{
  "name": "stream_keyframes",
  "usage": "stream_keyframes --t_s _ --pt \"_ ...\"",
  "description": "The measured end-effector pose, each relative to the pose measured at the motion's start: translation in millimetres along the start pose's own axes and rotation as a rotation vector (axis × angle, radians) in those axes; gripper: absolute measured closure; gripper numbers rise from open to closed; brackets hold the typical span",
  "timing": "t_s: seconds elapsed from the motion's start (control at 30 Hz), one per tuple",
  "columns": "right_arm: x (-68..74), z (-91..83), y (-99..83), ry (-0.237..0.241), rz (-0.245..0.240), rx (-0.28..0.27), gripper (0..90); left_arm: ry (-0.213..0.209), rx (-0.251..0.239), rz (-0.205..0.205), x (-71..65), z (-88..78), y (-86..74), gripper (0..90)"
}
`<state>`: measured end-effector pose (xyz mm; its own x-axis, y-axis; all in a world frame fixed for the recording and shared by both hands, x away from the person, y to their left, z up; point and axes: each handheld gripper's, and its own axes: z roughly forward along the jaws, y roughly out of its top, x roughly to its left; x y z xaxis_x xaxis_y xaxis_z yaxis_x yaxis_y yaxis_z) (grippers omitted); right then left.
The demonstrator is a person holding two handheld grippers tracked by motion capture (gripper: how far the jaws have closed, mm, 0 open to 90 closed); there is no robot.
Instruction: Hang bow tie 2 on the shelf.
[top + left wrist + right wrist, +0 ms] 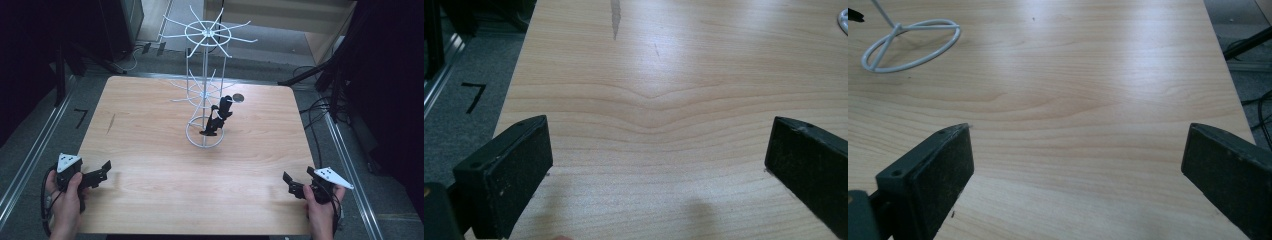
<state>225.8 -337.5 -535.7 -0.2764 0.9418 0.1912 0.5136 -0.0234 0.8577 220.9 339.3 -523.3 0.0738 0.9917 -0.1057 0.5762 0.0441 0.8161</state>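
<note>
High view, white wire rack (205, 90) mid-table, well beyond both grippers

The wooden table (150, 150) is bare across its near half, so there is lots of room there. In the middle stands a tall white wire rack (205, 90) with a black thing (218, 116) hanging on it. A small dark disc (238, 98) lies just behind, on the right.

Wooden surface (150, 150) fills frame centre, one dark streak (110, 123) at left. Grey floor at left carries a black "7" mark (81, 117); loose cables (315, 107) at right (dark surroundings).
</note>
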Motion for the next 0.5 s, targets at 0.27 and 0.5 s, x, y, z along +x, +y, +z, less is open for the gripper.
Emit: stream_keyframes --t_s 0.27,0.5 --pt "-16.9 -16.1 -10.9 -0.024 0.018 -0.008 0.8 0.006 0.001 0.005 -1.1 -0.5 -0.4 0.0" --pt "-32.2 -28.7 -21.3 -0.045 0.045 -0.007 3.4 0.005 0.004 0.007 -1.2 -0.3 -0.2 0.0"
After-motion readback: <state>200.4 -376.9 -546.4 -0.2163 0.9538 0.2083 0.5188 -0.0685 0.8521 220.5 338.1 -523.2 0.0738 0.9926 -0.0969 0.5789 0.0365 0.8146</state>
